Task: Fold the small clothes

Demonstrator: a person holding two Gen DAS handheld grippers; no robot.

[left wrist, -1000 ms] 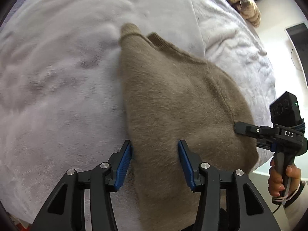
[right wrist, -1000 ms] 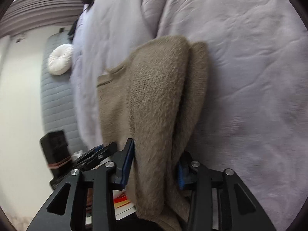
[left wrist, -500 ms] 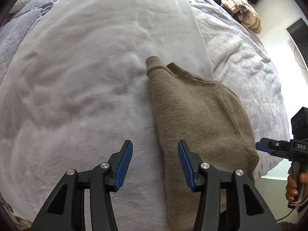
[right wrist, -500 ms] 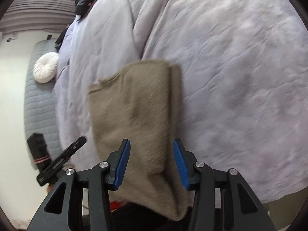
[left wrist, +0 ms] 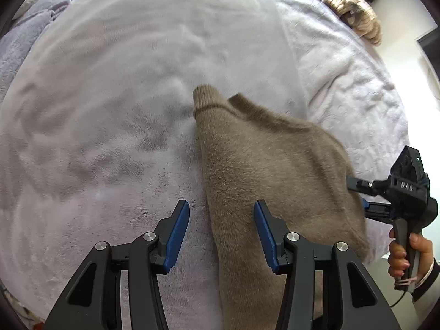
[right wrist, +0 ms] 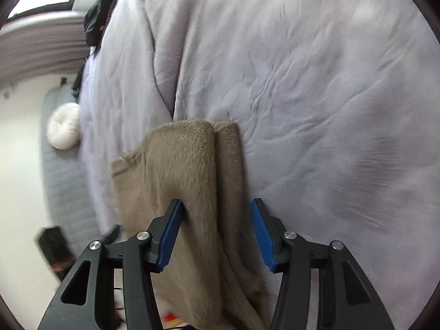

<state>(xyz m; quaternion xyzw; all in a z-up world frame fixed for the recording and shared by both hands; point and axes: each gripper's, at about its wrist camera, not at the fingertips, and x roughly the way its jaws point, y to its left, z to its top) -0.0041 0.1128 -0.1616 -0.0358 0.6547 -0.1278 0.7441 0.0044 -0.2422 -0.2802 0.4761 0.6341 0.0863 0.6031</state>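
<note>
We see sweater (left wrist: 264, 165) folded lengthwise, fuzzy taupe, collar end pointing away | on bed (left wrist: 110, 110) | left tongs (left wrist: 221, 236) released | right tongs (right wrist: 216, 233) released, straddling sweater's fold

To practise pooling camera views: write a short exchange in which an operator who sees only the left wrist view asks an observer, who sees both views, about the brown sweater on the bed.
Operator: From my side the right claw is at the far edge of the sweater. Is it shut on the cloth?
Observer: No. The right wrist view shows its jaws apart, with the sweater lying between them.
Operator: Is that a single layer there?
Observer: No. Two folded thicknesses lie side by side, with a seam-like gap running between them toward the claw.
</note>
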